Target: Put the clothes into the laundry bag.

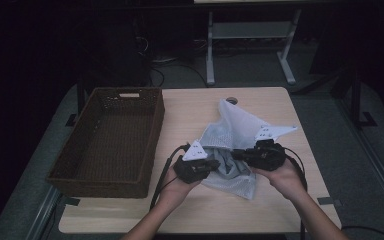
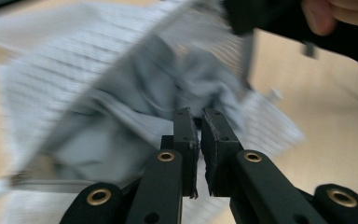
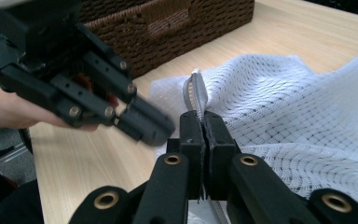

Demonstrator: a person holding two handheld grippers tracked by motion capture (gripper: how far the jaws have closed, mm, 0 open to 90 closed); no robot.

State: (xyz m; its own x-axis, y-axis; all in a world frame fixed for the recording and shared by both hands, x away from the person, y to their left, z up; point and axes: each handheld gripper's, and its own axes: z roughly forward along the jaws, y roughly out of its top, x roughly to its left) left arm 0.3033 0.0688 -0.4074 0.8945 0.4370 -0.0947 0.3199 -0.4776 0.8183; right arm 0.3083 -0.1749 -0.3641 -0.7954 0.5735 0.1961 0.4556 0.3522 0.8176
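Right — a white mesh bag point(image 1: 232, 145) lies on the light wooden table point(image 1: 190, 112), right of centre, with a grey cloth point(image 1: 225, 162) showing at its opening between the two grippers. A dark brown wicker basket point(image 1: 111, 140) sits on the table's left side, well apart from the bag.

In the high view the left gripper point(image 1: 196, 167) and right gripper point(image 1: 260, 155) face each other over the bag's near edge, each held in a hand coming up from the bottom.

Right gripper view: the right gripper point(image 3: 204, 128) has its jaws pressed together on the bag's zipper edge point(image 3: 198, 93), a grey strip rising straight up out of the jaw tips. Mesh spreads away to the right; the wicker basket point(image 3: 168, 28) is behind. The left gripper point(image 3: 142, 123) shows here at left, blurred, jaw tips just beside the zipper edge, held by a hand point(image 3: 9, 105).

Left gripper view: the left gripper point(image 2: 200, 126) has its jaws nearly together — a narrow gap shows between them. The grey cloth point(image 2: 144, 112) lies just beyond the tips; whether any fabric is caught between them I cannot tell. Mesh bag point(image 2: 51, 70) is blurred across the left and top.
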